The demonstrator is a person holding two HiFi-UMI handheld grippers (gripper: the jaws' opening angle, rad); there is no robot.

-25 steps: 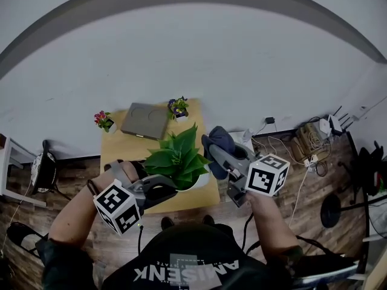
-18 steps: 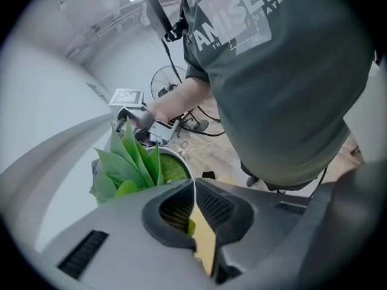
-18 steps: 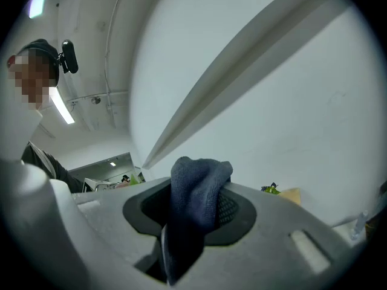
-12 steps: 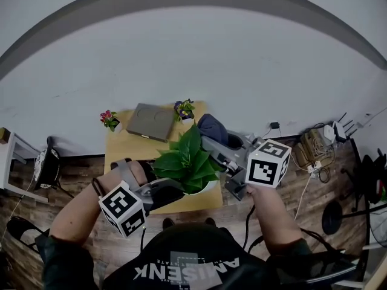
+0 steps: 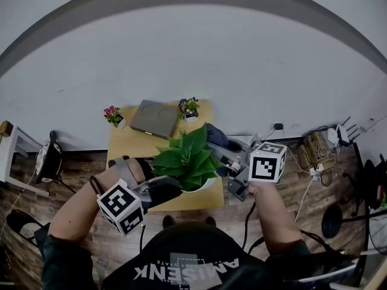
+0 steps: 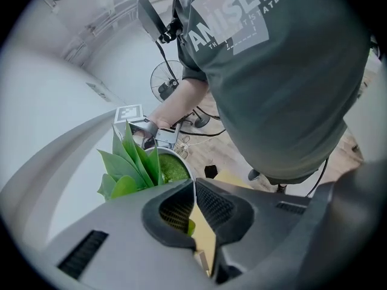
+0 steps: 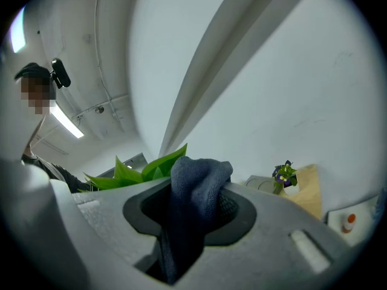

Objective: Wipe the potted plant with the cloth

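The potted plant (image 5: 183, 159) has broad green leaves and stands in a white pot (image 5: 204, 186) at the near edge of the wooden table. My left gripper (image 5: 174, 190) comes in from the lower left and is shut on the pot's thin white rim (image 6: 193, 189). The leaves (image 6: 130, 162) rise just past its jaws. My right gripper (image 5: 221, 151) is on the plant's right side, shut on a bunched dark blue cloth (image 5: 216, 136). In the right gripper view the cloth (image 7: 196, 189) fills the gap between the jaws, with the leaf tips (image 7: 148, 167) right behind it.
On the wooden table (image 5: 127, 148) lie a flat grey box (image 5: 153, 119), a small pink-flowered pot (image 5: 112, 115) and a purple-flowered pot (image 5: 189, 107). Cables and power strips (image 5: 314, 156) lie on the floor at right. A chair (image 5: 46, 162) stands at left.
My right gripper has shifted a little with the cloth, closer in beside the leaves. The left gripper has kept its hold on the pot rim.
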